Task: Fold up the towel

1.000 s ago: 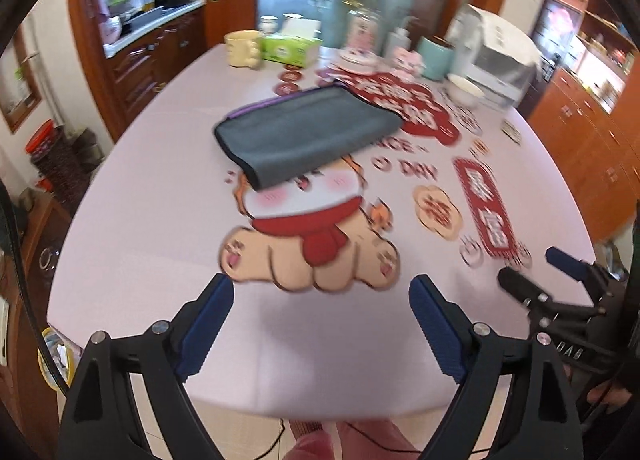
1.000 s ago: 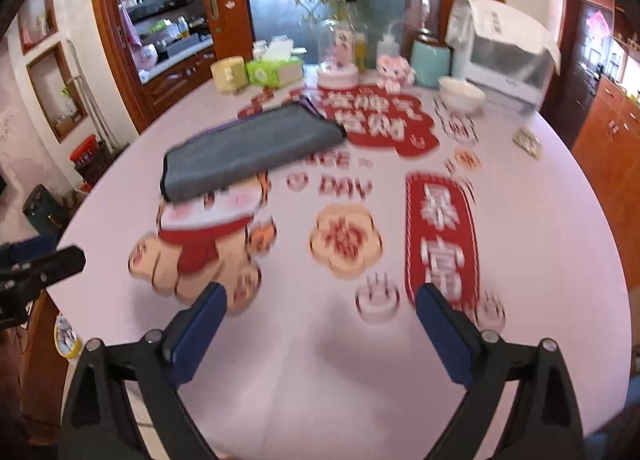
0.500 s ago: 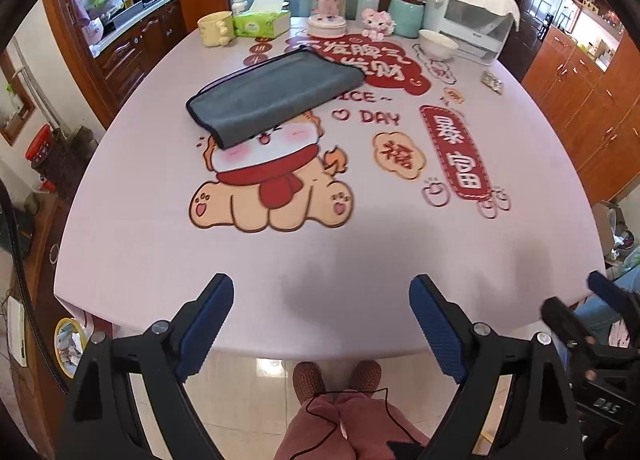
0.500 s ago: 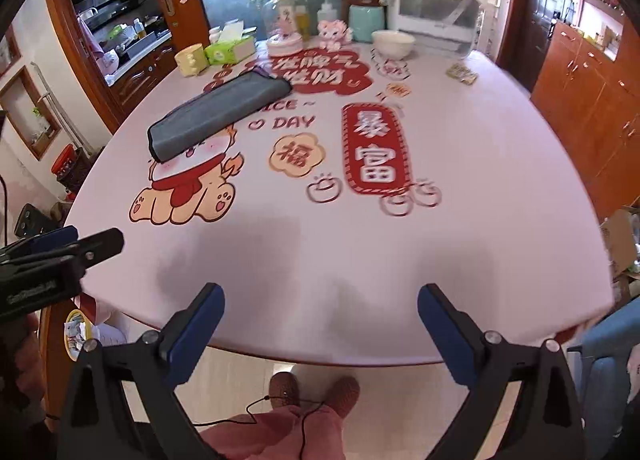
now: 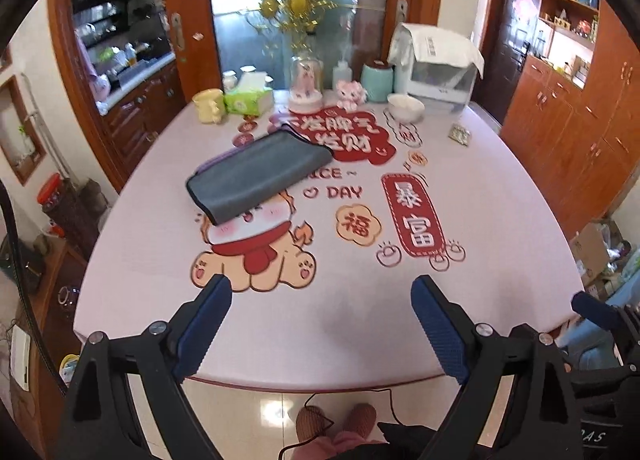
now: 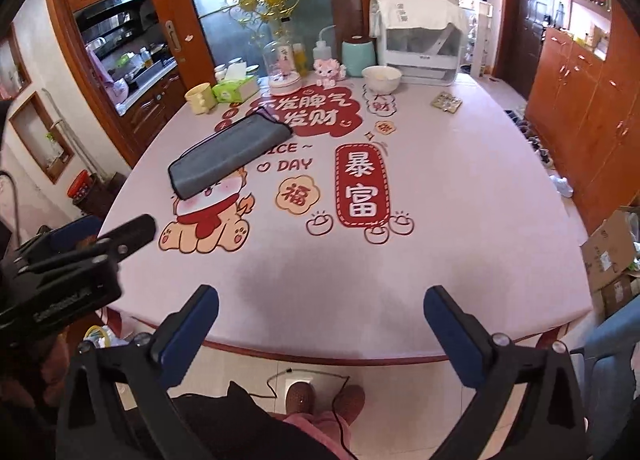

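A grey towel (image 5: 258, 174) lies folded flat on the pink printed table (image 5: 360, 300), left of middle and toward the far side; it also shows in the right wrist view (image 6: 228, 152). My left gripper (image 5: 320, 324) is open and empty, held above the table's near edge, well short of the towel. My right gripper (image 6: 320, 334) is open and empty, also at the near edge. The left gripper shows at the left of the right wrist view (image 6: 100, 236), and the right gripper at the right edge of the left wrist view (image 5: 592, 310).
Along the far edge stand a yellow mug (image 5: 208, 105), a green tissue box (image 5: 248, 100), a glass dome (image 5: 306, 80), a pink toy (image 5: 350, 92), a teal jar (image 5: 377, 80), a white bowl (image 5: 405, 106) and a white appliance (image 5: 438, 68). Wooden cabinets flank both sides.
Both grippers pulled back from over the table to its near edge and stayed open. The towel has not moved.
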Action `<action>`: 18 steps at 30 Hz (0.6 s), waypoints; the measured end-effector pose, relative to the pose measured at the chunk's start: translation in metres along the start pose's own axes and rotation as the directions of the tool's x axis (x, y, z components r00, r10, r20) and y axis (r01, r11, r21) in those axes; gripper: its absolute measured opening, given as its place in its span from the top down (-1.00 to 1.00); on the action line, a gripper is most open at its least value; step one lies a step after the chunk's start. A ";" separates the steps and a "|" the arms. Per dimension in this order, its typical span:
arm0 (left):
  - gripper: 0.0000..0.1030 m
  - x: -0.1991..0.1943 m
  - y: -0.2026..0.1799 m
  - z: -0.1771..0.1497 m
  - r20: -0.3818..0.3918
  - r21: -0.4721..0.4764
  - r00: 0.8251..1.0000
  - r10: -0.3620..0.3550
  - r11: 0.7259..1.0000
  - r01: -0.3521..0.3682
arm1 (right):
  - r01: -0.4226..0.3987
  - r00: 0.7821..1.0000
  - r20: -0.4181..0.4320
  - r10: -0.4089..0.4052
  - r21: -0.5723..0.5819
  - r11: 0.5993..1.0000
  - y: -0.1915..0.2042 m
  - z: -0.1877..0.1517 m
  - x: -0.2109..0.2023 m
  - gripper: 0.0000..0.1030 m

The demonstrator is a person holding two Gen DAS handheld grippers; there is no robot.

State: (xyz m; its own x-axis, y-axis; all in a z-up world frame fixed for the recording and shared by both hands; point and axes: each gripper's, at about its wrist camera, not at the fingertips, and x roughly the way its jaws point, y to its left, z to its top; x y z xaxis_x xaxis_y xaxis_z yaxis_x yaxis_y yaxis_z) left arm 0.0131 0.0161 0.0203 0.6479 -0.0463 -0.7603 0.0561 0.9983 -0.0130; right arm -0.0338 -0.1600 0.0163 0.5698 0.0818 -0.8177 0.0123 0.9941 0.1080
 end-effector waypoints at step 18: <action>-0.99 -0.019 -0.011 -0.012 0.078 0.011 0.994 0.078 0.997 -0.079 | 0.037 0.998 0.046 -0.042 0.101 0.994 -0.013 -0.016 -0.017 -1.00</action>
State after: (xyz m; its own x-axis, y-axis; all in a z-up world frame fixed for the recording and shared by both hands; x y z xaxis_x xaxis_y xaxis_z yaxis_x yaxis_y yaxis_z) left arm -0.0095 0.0064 0.0273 0.7076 0.0296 -0.7060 0.0129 0.9984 0.0548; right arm -0.0568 -0.1731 0.0195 0.6059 0.0368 -0.7947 0.1162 0.9841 0.1342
